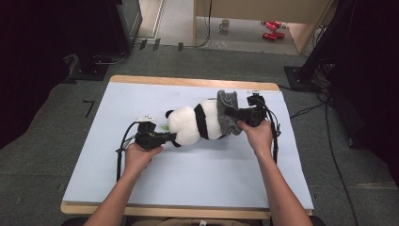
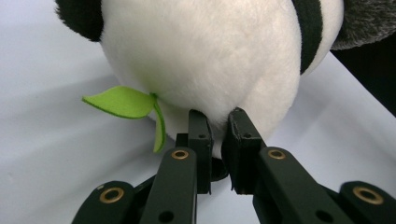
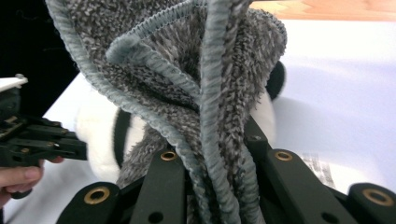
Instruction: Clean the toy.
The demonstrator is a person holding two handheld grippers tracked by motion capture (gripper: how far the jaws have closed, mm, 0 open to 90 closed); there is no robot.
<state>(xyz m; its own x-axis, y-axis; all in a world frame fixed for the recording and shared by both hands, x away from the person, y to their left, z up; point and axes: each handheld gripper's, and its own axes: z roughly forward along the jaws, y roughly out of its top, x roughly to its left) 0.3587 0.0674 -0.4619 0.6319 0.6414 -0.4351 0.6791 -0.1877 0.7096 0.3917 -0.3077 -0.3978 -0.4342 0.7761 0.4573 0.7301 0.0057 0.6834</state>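
A black-and-white plush panda toy (image 1: 193, 125) lies on its side near the middle of the pale blue table mat (image 1: 197, 169). A grey fuzzy fabric garment with a ribbed hem (image 1: 228, 113) covers the panda's right-hand end. The left gripper (image 1: 173, 137), at the panda's left end, has its jaws closed on a pinch of white plush beside a green felt leaf (image 2: 126, 102). The right gripper (image 1: 231, 113), at the panda's right end, is clamped on the bunched grey garment.
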